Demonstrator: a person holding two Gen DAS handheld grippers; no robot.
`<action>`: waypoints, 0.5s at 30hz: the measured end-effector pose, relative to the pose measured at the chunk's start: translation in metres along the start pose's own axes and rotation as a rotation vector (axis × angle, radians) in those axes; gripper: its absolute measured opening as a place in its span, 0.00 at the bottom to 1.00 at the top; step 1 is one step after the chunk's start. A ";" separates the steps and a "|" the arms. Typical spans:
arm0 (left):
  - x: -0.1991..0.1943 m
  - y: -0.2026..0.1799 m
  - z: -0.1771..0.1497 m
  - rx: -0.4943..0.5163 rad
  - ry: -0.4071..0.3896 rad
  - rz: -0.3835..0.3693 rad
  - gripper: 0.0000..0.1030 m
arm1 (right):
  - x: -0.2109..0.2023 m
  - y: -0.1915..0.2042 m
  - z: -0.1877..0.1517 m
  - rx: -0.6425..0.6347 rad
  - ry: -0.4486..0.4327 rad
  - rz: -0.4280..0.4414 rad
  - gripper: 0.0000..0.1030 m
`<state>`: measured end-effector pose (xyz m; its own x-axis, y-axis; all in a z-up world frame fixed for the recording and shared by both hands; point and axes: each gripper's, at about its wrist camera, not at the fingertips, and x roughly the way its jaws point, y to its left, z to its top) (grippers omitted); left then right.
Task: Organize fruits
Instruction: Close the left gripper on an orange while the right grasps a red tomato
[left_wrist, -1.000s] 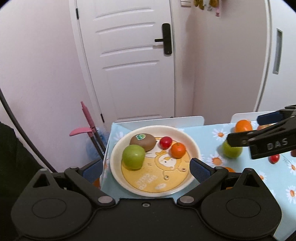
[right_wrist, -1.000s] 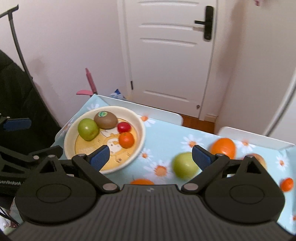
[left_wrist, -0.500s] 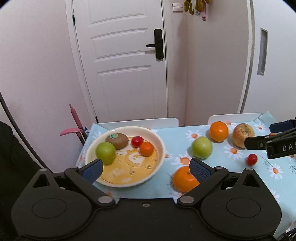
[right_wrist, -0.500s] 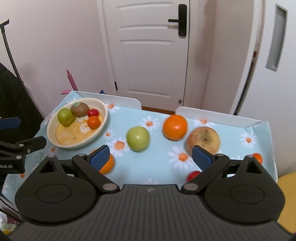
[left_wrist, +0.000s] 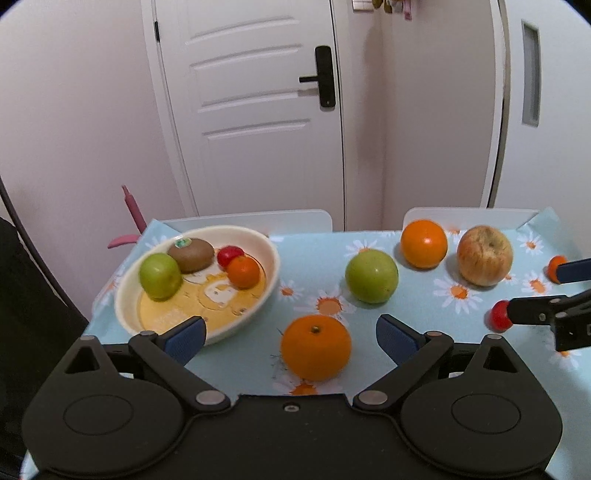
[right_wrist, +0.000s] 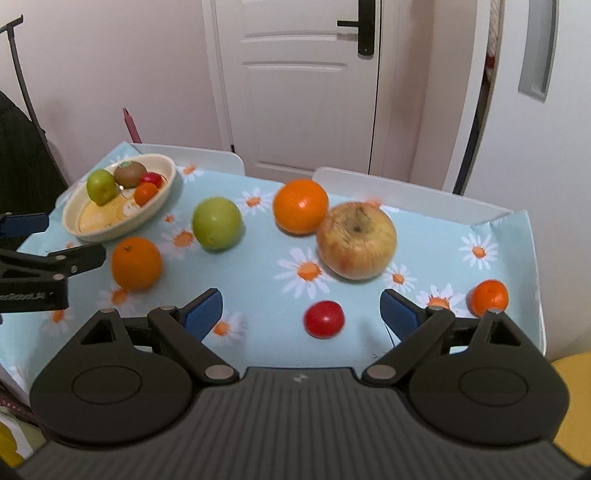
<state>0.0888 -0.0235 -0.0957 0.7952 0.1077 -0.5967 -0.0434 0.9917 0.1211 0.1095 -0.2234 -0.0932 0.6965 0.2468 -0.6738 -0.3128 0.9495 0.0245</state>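
A: What is being changed across the views, taken from the left side over?

B: The bowl, which was filling the left wrist view a second ago, is now being seen off to the left, with the green apple, kiwi, cherry tomato and small mandarin being kept inside it. The left gripper is being held with its fingers wide apart and nothing between them, and an orange on the daisy tablecloth is now being framed between them.

A: And further right?

B: More loose fruit is being brought into view: a green apple, a second orange and, close beside it, a russet yellow apple. The right gripper is also being held spread and empty, and a red cherry tomato is being framed between its fingers, with a small mandarin lying near the cloth's right edge.

A: What is being implied for the task?

B: Both grippers appear to be being swung from the bowl toward the loose fruit. Six pieces are still being left outside the bowl, so the sorting is judged partly done.
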 end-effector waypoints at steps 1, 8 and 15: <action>0.007 -0.003 -0.002 0.000 0.005 0.003 0.94 | 0.004 -0.002 -0.003 0.003 -0.001 -0.001 1.00; 0.044 -0.016 -0.018 0.011 0.038 0.031 0.86 | 0.024 -0.013 -0.018 0.016 0.009 0.015 0.99; 0.056 -0.022 -0.024 0.001 0.039 0.047 0.84 | 0.035 -0.016 -0.025 0.015 0.014 0.025 0.93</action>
<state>0.1194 -0.0373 -0.1506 0.7682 0.1571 -0.6206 -0.0796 0.9854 0.1508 0.1232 -0.2347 -0.1357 0.6797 0.2681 -0.6828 -0.3205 0.9458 0.0524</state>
